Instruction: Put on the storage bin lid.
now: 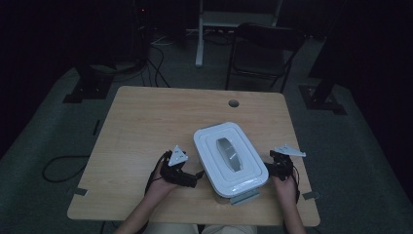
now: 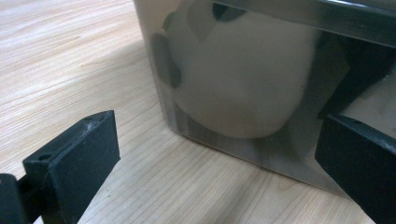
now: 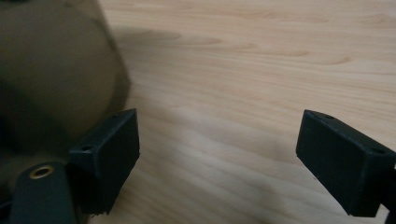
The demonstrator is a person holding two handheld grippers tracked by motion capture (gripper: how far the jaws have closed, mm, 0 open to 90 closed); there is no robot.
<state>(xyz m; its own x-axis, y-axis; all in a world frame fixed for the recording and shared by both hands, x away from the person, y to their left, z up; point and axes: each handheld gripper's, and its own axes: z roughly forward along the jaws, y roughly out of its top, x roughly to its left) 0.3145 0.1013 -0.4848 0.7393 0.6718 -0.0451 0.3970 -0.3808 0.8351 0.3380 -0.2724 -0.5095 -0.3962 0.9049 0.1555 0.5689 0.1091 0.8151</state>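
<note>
Left gripper [image 1: 198, 174]: jaws apart, empty, at 9 o'clock of the box, just beside its wall. Right gripper [image 1: 269, 169]: jaws apart, empty, at 3 o'clock. Lidded container [image 1: 230, 158]: translucent, white lid on, near table [image 1: 146, 126] front edge, pale rounded contents inside [image 2: 233, 79]. Progress: flanked, not gripped; grasp and lid handling likely remain.

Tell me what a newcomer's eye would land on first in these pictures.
First, the white lidded box at the near middle of the wooden table, bright against the dark room. Next, the two grippers flanking it: the left gripper close by its left side and the right gripper by its right, both with jaws open. In the left gripper view, the box's cloudy wall shows a pale rounded shape inside.
</note>
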